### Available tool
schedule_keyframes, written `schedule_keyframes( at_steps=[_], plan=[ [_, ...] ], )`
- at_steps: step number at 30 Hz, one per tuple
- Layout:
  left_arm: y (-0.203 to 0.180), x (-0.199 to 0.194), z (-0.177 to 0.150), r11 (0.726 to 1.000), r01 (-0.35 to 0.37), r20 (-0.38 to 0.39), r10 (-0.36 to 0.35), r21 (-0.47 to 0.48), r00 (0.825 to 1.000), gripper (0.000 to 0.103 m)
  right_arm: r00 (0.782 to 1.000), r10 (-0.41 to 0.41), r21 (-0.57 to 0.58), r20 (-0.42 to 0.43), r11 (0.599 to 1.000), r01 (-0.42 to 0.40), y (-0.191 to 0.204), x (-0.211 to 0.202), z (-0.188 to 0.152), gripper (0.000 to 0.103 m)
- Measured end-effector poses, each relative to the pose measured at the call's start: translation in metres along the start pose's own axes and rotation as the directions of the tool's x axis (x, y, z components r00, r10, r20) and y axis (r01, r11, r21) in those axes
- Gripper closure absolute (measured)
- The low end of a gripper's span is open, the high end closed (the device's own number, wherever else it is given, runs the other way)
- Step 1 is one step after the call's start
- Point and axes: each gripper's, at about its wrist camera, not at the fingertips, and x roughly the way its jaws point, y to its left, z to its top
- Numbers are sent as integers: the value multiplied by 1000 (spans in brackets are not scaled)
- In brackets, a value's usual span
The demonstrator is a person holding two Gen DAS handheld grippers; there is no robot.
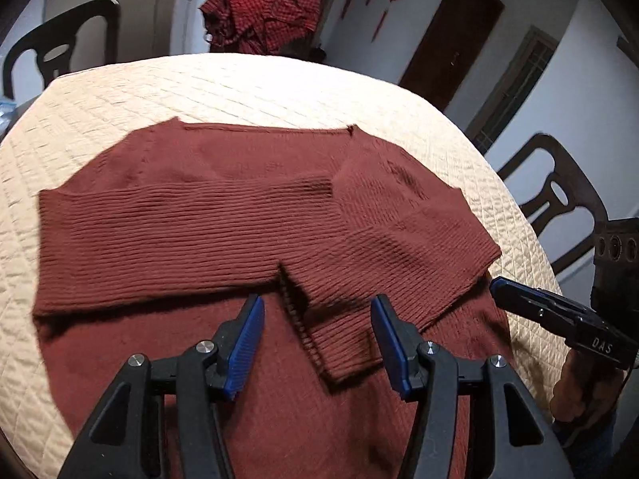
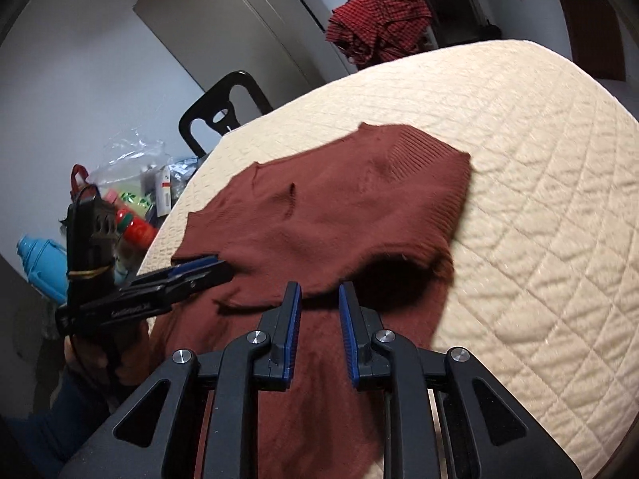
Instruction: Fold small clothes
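sweater [image 1: 207,231] flat on quilted table [image 1: 239,88], 2 sleeves folded across chest | left gripper [image 1: 317,343] spread, empty, above hem | right gripper [image 2: 319,327] spread, empty | risk: lifting hem unevenly could spill sleeves

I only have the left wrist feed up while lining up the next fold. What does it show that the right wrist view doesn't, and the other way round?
Left wrist only: both sleeves folded across the sweater's front, a brown door, and a chair on the right.

Right wrist only: bottles and bags beside the table.

Both: the sweater lying on the quilted cover, the red checked cloth beyond it, and both grippers, left and right, open above the near hem.
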Motion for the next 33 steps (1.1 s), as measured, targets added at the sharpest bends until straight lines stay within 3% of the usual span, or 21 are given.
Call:
schedule_keyframes(
  at_steps=[1, 3, 4, 5, 6, 13, 20, 24, 28, 33],
  plan=[
    [-4, 3, 0, 1000, -2, -3, 2, 11, 1000, 51, 1000, 3, 0, -1, 1000, -3, 0, 0, -1, 83],
    [-7, 6, 1, 999, -4, -17, 5, 33, 1000, 78, 1000, 8, 1, -1, 1000, -8, -3, 1, -3, 83],
    [-9, 7, 2, 999, -10, -21, 11, 43, 1000, 83, 1000, 10, 6, -3, 1000, -10, -4, 3, -3, 83],
    [-11, 6, 4, 998, -5, -22, 7, 60, 1000, 95, 1000, 8, 10, -5, 1000, -8, -5, 4, -4, 83],
    [-12, 2, 5, 997, 1, -12, 0, 76, 1000, 97, 1000, 0, 16, -9, 1000, 0, -6, 7, -3, 83],
    [-14, -42, 40, 993, 55, 178, -73, 106, 981, 97, 999, -45, 17, -13, 999, 45, -9, 12, -3, 83],
    [37, 10, 39, 999, -14, 28, 15, -44, 999, 95, 997, -76, -5, -26, 997, 76, -7, 13, -3, 83],
    [43, -5, 36, 997, -39, 87, 45, -67, 995, 77, 997, -82, -35, 4, 996, 82, -2, 3, 0, 83],
    [37, -24, 40, 998, -41, 163, 47, -45, 986, 76, 994, -91, -24, 67, 995, 93, -4, -5, 13, 83],
    [22, -7, 36, 1000, -14, 106, 12, 24, 994, 76, 988, -142, -28, 63, 989, 144, -10, 9, 27, 83]
  ],
)
